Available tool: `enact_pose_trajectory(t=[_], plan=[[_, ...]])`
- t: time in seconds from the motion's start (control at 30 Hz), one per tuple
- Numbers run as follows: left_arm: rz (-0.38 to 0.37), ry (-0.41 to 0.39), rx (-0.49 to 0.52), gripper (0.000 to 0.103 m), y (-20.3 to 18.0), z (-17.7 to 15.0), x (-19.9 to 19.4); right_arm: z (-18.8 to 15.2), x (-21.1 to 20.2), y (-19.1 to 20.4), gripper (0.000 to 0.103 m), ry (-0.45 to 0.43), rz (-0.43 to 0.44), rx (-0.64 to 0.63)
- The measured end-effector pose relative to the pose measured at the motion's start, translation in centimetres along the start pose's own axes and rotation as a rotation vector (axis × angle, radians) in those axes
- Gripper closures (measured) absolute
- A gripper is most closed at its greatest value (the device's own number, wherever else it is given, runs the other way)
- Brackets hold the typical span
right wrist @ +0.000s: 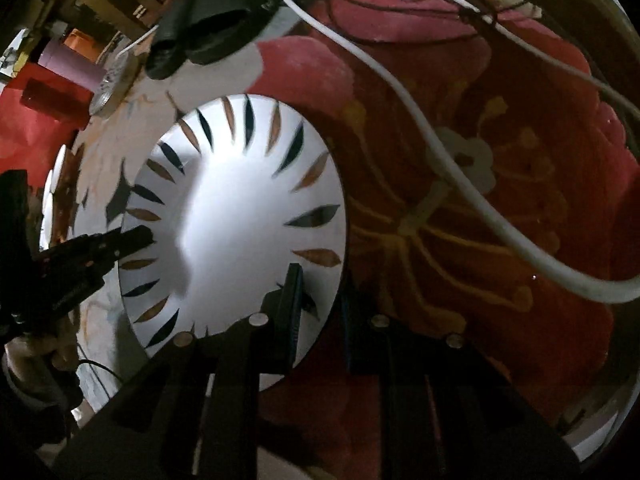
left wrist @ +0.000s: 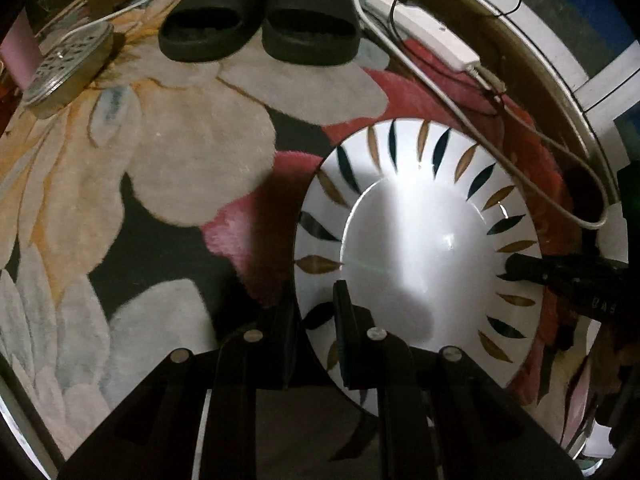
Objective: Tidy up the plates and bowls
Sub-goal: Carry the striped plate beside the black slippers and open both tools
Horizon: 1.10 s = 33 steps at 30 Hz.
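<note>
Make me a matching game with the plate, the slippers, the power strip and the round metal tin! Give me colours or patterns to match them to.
Things:
1. plate
2. slippers
3. power strip
4. round metal tin

Looks:
A. plain black
B. plain white, long and thin
C. silvery, with a patterned lid
D. white, with black and gold leaf shapes round the rim

Pairs: 1-D, 2-A, 3-B, 4-C
</note>
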<state>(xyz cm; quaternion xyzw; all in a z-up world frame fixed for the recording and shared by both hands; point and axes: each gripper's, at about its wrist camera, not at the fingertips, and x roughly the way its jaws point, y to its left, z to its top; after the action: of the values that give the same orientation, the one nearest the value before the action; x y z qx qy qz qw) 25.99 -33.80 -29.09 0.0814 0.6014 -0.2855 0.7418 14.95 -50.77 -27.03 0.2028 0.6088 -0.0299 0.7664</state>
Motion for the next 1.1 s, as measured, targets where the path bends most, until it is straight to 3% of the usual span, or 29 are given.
enact_pose_trajectory(t=[0.17, 0.33, 0.37, 0.4, 0.43, 0.5, 0.57, 0.63, 0.8, 0.9, 1.1], plan=[[0.062, -0.006, 0.06, 0.085, -0.8, -0.2, -0.3, -0.1, 0.4, -0.3, 0.082, 0.026, 0.037, 0.044], [0.105, -0.025, 0.074, 0.084, -0.8, -0.1, -1.7, -0.1, -1.0, 0.1, 0.081, 0.007, -0.032, 0.038], [0.095, -0.02, 0.065, 0.083, -0.6, 0.0, -2.0, 0.0, -1.6, 0.4, 0.076, -0.006, -0.055, 0.033], [0.079, -0.016, 0.053, 0.078, -0.3, -0.1, -2.4, 0.1, -2.1, 0.7, 0.064, -0.019, -0.074, 0.026], [0.06, -0.015, 0.037, 0.066, 0.1, -0.1, -3.0, 0.1, -2.6, 0.9, 0.058, -0.033, -0.087, 0.018], [0.05, -0.042, 0.019, 0.047, 0.4, -0.1, -4.0, 0.3, -4.2, 2.6, 0.032, -0.09, -0.109, -0.022], [0.051, -0.072, -0.006, 0.035, 1.1, -0.5, -5.6, 0.6, -5.0, 4.3, 0.017, -0.134, -0.108, -0.059], [0.059, -0.087, -0.042, 0.009, 2.2, -0.9, -6.9, 1.2, -5.4, 6.4, 0.006, -0.156, -0.086, -0.08], [0.155, -0.111, -0.115, 0.001, 5.5, -2.1, -9.7, 2.0, -3.9, 10.3, 0.003, -0.113, 0.009, -0.083], [0.213, -0.116, -0.161, 0.001, 7.9, -3.0, -11.1, 2.0, -2.8, 12.9, 0.0, -0.084, 0.02, -0.106], [0.263, -0.123, -0.277, 0.001, 12.5, -4.8, -13.3, 1.2, -1.5, 17.0, 0.0, -0.026, 0.099, -0.168]])
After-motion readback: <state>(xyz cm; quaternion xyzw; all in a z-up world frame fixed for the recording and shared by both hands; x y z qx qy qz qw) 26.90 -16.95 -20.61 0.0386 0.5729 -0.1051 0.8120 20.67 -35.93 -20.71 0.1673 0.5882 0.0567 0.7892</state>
